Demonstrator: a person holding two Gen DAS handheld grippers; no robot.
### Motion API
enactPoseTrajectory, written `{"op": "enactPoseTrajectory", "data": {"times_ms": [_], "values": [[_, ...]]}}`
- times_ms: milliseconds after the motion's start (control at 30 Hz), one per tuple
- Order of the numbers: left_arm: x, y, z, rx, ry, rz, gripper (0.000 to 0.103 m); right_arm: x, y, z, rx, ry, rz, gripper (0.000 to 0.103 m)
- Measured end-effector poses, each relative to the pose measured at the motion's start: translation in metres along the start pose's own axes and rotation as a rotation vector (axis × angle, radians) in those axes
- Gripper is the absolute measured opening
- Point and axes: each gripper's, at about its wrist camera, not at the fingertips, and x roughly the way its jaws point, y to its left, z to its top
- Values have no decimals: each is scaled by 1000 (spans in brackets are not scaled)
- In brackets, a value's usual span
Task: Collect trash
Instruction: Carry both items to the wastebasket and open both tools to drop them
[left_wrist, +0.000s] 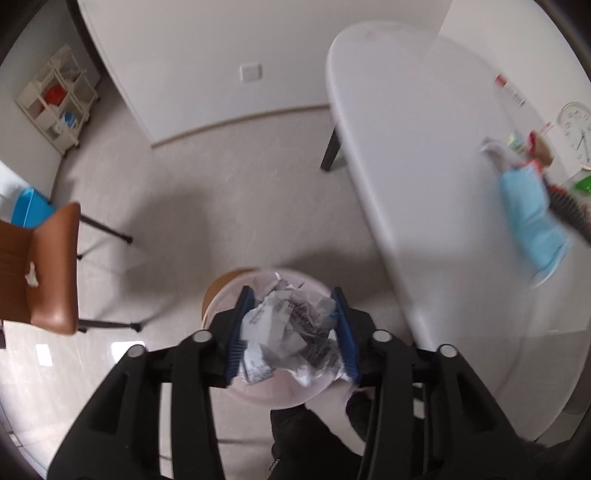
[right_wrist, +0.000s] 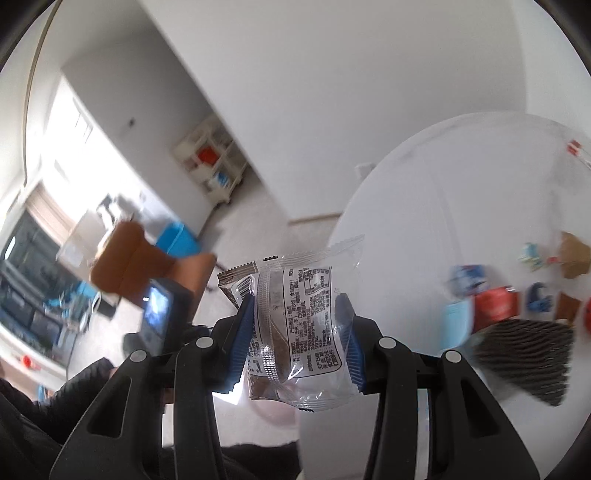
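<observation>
Left claw (left_wrist: 291, 325) over tiled floor (left_wrist: 229, 192); table (left_wrist: 424, 155) blurred, probably white.

left tongs (left_wrist: 291, 332) gripping, right tongs (right_wrist: 299, 338) gripping

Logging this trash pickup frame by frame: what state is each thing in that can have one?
left gripper: shut on crumpled wrapper, over the bin
bin: open-topped, on the floor below the jaws
right gripper: shut on clear snack wrapper, held in the air
brown chair: upright, white scrap on seat
white table: litter still lying on it
</observation>
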Motion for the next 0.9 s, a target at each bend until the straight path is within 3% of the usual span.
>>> {"op": "enactPoseTrajectory", "data": {"times_ms": [200, 267, 333, 567, 633, 767, 900], "values": [[33, 37, -30, -33, 68, -41, 68, 33, 54, -10, -86, 96, -1, 47], [34, 46, -36, -57, 70, -76, 69, 43, 67, -16, -109, 118, -2, 47], [26, 53, -38, -75, 51, -102, 81, 51, 76, -17, -125, 138, -1, 48], [-39, 94, -37, -204, -97, -35, 89, 84, 102, -31, -226, 212, -45, 51], [-56, 106, -34, -239, -130, -8, 89, 100, 107, -41, -255, 256, -46, 57], [-87, 122, -33, -270, -181, 71, 95, 117, 111, -55, -268, 296, -52, 88], [-109, 120, -28, -274, -228, 88, 95, 100, 107, -43, -218, 244, -78, 96]]}}
